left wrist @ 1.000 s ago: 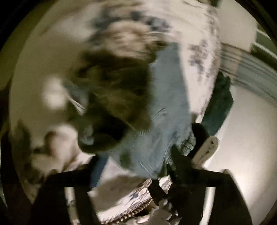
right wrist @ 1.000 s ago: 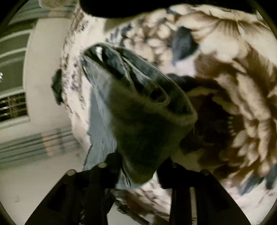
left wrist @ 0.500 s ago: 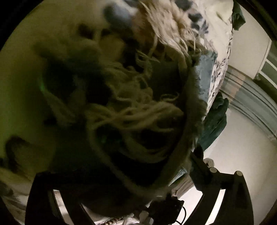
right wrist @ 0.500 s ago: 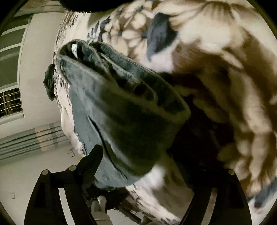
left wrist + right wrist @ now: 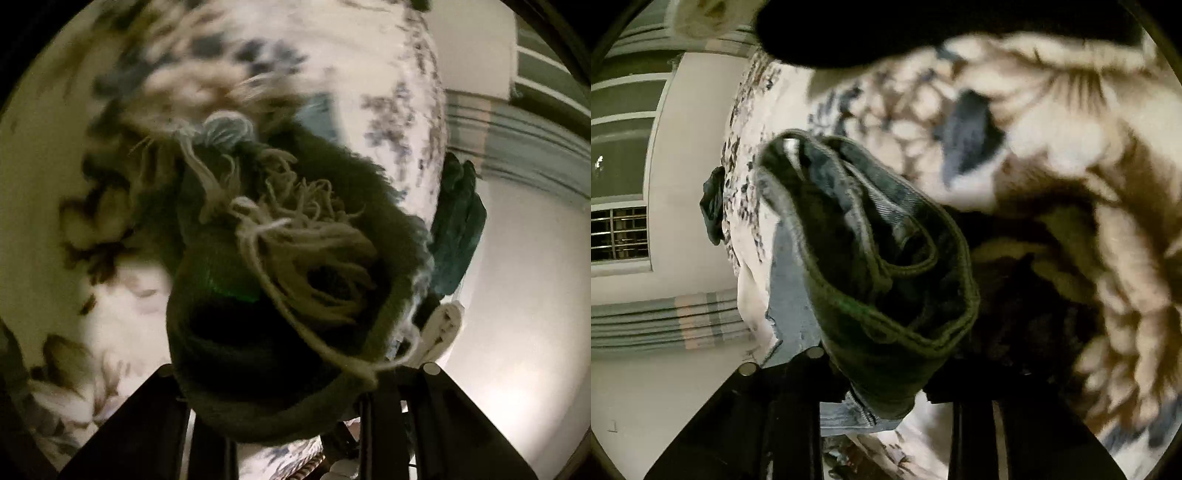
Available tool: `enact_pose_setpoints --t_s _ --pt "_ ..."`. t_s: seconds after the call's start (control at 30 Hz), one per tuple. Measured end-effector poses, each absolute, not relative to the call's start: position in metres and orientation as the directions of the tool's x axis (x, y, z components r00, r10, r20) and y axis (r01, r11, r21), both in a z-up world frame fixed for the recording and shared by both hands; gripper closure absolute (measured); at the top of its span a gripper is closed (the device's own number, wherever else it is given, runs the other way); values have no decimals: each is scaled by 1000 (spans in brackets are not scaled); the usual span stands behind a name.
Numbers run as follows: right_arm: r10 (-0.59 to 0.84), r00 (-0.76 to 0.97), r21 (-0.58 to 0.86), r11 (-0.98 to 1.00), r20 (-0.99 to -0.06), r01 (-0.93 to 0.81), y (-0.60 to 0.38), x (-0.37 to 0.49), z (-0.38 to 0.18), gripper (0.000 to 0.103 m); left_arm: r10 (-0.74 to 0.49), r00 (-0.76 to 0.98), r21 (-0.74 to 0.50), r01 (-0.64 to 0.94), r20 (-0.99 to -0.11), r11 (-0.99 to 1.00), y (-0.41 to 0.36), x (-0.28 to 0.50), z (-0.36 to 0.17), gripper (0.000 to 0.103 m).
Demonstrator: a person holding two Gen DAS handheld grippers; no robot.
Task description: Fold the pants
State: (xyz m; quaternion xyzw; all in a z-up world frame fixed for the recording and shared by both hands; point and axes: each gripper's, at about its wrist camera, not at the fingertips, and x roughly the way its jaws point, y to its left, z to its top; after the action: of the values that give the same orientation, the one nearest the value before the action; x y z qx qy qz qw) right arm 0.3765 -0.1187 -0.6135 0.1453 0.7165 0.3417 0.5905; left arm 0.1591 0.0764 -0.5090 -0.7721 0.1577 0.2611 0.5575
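Observation:
The pants are blue denim jeans. In the left wrist view my left gripper (image 5: 273, 391) is shut on a frayed hem (image 5: 295, 258) of one leg, with pale loose threads hanging from it, held above the bed. In the right wrist view my right gripper (image 5: 886, 380) is shut on the other leg's stitched hem (image 5: 882, 280), its opening facing the camera. The rest of the jeans (image 5: 788, 295) trails down onto the bed below. Both fingertips are hidden by cloth.
A floral bedspread (image 5: 1052, 147) in brown, cream and blue covers the bed. A dark green cloth (image 5: 458, 229) hangs off the bed's edge. A wall with a striped band (image 5: 665, 317) and a window (image 5: 620, 232) lie beyond.
Both grippers have kept hold of the hems and swung over the bed. The left view shifted back so more bedspread shows around the frayed hem.

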Motion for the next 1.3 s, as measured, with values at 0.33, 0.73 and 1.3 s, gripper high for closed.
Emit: enact_pose_setpoints --t_s 0.33,0.73,1.3 --pt "699 -172 719 663 -694 -208 -107 367 -472 83 -33 830 -828 -557 -556 -60 141 211 -361 83" --pt "764 210 760 639 -610 -120 -150 469 -288 83 -301 876 -919 -316 -378 235 175 436 -213 83" --pt "593 509 735 667 -624 123 -228 566 -383 83 -602 654 -889 -327 -458 322 153 618 -355 83"
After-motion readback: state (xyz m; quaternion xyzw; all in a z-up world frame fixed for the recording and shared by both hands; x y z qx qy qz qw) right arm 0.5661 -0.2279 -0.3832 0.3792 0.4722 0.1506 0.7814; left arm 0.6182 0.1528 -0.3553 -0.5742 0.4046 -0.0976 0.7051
